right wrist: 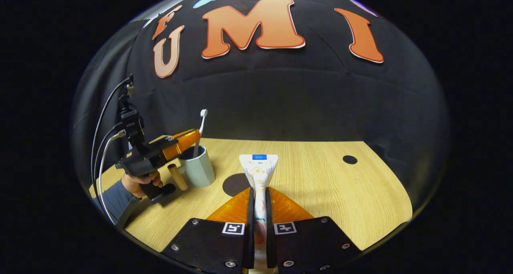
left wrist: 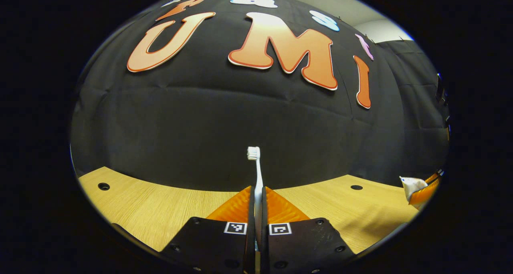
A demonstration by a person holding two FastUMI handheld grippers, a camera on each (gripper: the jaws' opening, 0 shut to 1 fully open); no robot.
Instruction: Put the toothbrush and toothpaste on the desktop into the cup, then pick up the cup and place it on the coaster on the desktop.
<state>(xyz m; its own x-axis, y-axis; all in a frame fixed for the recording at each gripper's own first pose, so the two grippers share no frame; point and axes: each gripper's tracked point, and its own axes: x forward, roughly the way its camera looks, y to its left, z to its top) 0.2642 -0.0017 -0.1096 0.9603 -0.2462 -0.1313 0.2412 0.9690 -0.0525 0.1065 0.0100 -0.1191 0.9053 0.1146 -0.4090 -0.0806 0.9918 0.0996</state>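
Note:
My left gripper (left wrist: 258, 194) is shut on a white toothbrush (left wrist: 256, 168) that stands upright, bristles on top. In the right gripper view that same gripper (right wrist: 195, 137) hangs over a pale green cup (right wrist: 199, 168) with a wooden handle, and the toothbrush (right wrist: 200, 129) reaches down to the cup's mouth. My right gripper (right wrist: 259, 194) is shut on a white toothpaste tube (right wrist: 259, 169), flat end pointing forward, held above the table. A dark round coaster (right wrist: 233, 184) lies on the wood beyond it, right of the cup and partly hidden by the tube.
The wooden table (right wrist: 320, 186) ends at the black cloth wall and has round holes (right wrist: 350, 159) near the back. A hand (right wrist: 138, 182) in a grey sleeve holds the left gripper, with cables rising behind it. The tube's end (left wrist: 412, 184) shows at the left gripper view's right edge.

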